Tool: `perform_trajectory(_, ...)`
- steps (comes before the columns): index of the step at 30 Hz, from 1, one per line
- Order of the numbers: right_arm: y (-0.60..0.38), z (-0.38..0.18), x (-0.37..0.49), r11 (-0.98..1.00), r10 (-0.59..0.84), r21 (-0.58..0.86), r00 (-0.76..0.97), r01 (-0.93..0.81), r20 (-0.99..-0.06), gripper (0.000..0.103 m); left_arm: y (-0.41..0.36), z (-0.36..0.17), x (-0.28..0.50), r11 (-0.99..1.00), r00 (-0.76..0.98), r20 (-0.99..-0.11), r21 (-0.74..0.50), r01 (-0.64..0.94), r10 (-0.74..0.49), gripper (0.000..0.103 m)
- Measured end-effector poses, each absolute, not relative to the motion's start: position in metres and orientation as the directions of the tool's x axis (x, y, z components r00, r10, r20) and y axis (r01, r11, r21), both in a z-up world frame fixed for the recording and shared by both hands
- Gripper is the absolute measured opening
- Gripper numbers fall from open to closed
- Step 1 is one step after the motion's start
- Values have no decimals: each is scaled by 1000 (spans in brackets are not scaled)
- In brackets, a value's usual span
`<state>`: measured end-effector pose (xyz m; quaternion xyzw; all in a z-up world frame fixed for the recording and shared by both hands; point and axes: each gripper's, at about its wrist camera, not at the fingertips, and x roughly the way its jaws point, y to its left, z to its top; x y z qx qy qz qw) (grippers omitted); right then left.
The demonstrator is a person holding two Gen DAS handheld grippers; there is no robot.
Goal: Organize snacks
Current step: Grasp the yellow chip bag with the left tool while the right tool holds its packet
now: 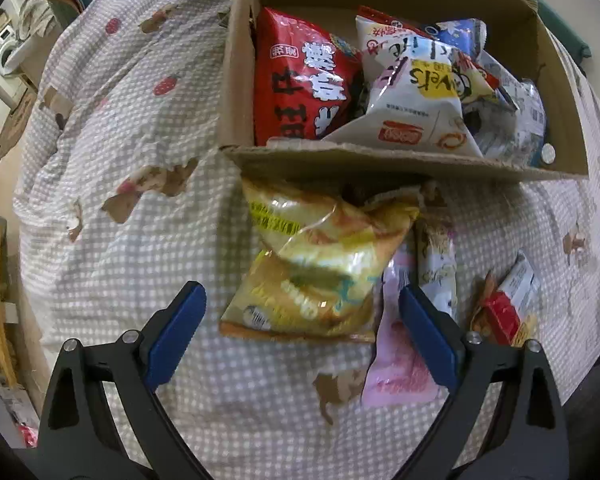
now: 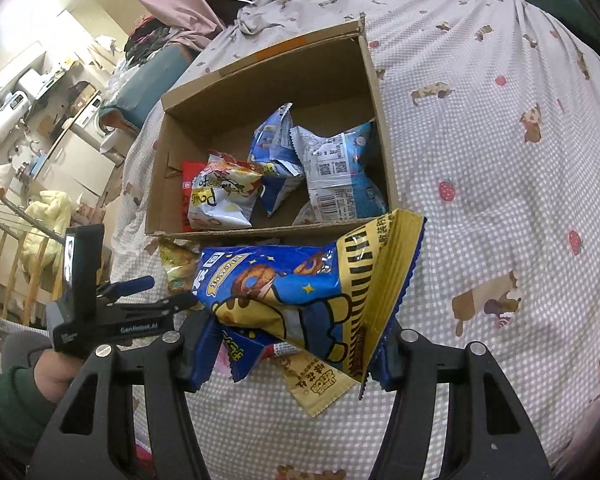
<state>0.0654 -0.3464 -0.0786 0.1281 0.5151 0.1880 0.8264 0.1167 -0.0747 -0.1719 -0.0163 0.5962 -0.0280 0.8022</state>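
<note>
Two claws over a bed: the right claw (image 2: 292, 354) clamps a blue snack bag (image 2: 296, 300); the left claw (image 1: 302, 320) gapes above a yellow bag (image 1: 312, 276). The blue bag may snag the cardboard box (image 2: 268, 68) rim.

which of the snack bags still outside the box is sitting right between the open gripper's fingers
The yellow snack bag, lying on the bedspread against the cardboard box. The pink packet and others lie off to its right.

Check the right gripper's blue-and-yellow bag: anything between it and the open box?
Only the cardboard box's near wall, which the blue-and-yellow bag in the right gripper must clear. The box top is open, with bare floor behind the packets already inside. The left gripper sits off to the side.
</note>
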Motion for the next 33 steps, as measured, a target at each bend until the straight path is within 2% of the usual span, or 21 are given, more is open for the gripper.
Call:
perform_trajectory(1,-347,-79,65,898,440,404,400,-177,-804,62,-76,-174,119,998,288,-955,-58,29,-64,93)
perform_trajectory(5,-349,-77,65,897,441,407,405,-172,-801,62,-80,-182,126,997,273,-959,-70,27,-75,70)
perform_trajectory(10,-348,-77,63,900,435,397,405,-179,-804,62,-81,-180,122,999,290,-956,-53,12,-54,59)
perform_trajectory(12,-347,-78,63,900,435,396,403,-180,-805,62,-82,-178,118,998,285,-956,-68,10,-68,50)
perform_trajectory(20,-340,-76,63,902,433,385,407,-197,-805,62,-71,-164,104,997,306,-950,-75,-23,-64,43)
perform_trajectory(33,-331,-72,60,897,441,380,411,-225,-798,62,-38,-125,72,992,353,-934,-86,-91,-48,42)
